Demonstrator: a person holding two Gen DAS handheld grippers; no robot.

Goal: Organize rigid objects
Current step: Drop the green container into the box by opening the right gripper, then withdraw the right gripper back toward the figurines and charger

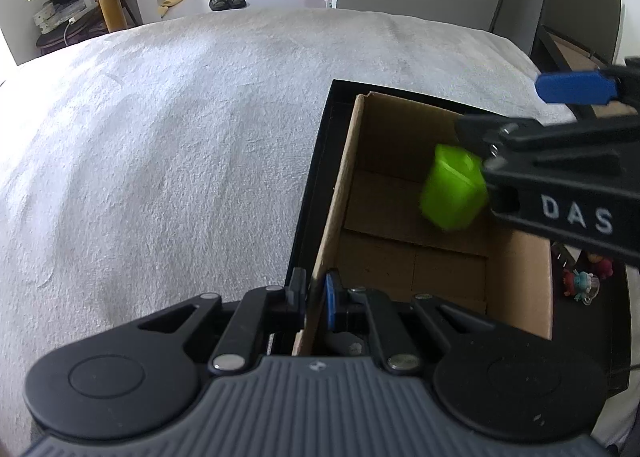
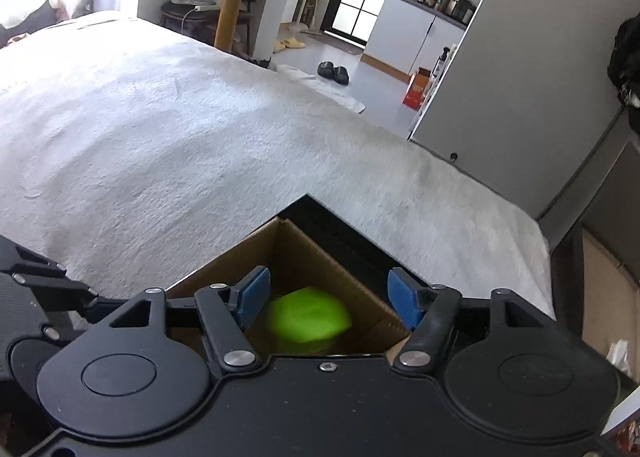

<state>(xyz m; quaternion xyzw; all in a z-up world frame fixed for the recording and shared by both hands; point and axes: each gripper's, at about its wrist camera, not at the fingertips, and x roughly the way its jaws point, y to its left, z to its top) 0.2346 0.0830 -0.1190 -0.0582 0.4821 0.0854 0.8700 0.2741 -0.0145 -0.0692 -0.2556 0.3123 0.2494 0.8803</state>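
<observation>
Below the spread pads of the right gripper (image 2: 328, 297), free of both, a blurred green block (image 2: 308, 319) sits inside the cardboard box (image 1: 520, 277), seemingly light, stiff and slick, best pinched across flat sides, while the left gripper (image 1: 314, 299) clamps the box wall.

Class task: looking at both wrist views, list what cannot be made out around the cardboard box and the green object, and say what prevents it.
- Green object: motion-blurred in both views; exact shape unclear.
- Cardboard box: near floor hidden by the left gripper body, left wrist view.
- Small figures: too small, partly covered by the right gripper, left wrist view.
</observation>
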